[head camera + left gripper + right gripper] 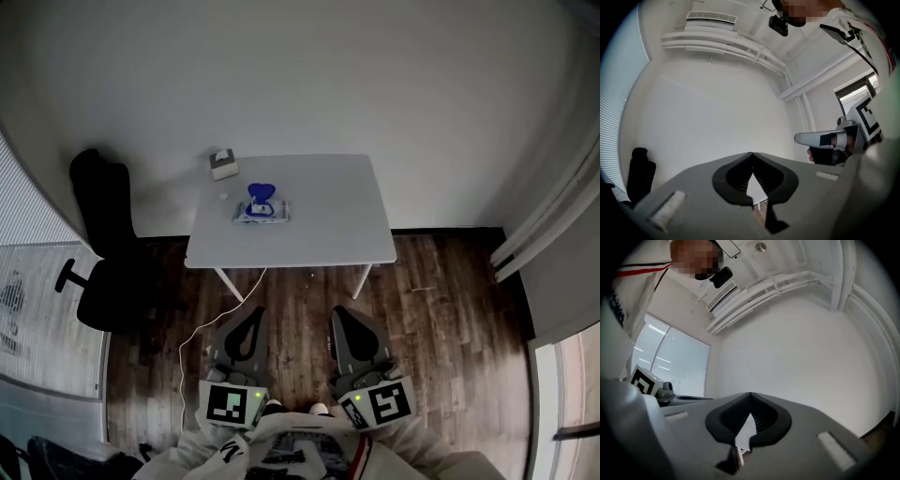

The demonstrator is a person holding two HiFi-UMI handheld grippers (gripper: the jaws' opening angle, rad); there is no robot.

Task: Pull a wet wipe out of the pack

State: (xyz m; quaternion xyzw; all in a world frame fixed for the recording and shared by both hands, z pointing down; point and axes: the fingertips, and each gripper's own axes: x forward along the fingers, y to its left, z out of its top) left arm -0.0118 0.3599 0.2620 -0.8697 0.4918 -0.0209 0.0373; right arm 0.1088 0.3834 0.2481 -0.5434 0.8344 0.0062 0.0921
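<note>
The wet wipe pack (260, 210), white and blue with its blue lid flipped up, lies on the left half of the white table (328, 216). Both grippers are held low near the person's body, well short of the table's front edge and above the wooden floor. My left gripper (253, 314) and my right gripper (339, 315) point level toward the table, side by side. In the left gripper view the jaws (751, 154) meet at their tips with nothing between them. The right gripper (750, 394) shows the same in its own view. The pack is out of sight in both gripper views.
A small grey-and-white box (223, 165) sits at the table's far left corner. A black office chair (105, 253) stands left of the table beside window blinds (28, 309). A white cable (192, 333) trails over the floor near the left table leg.
</note>
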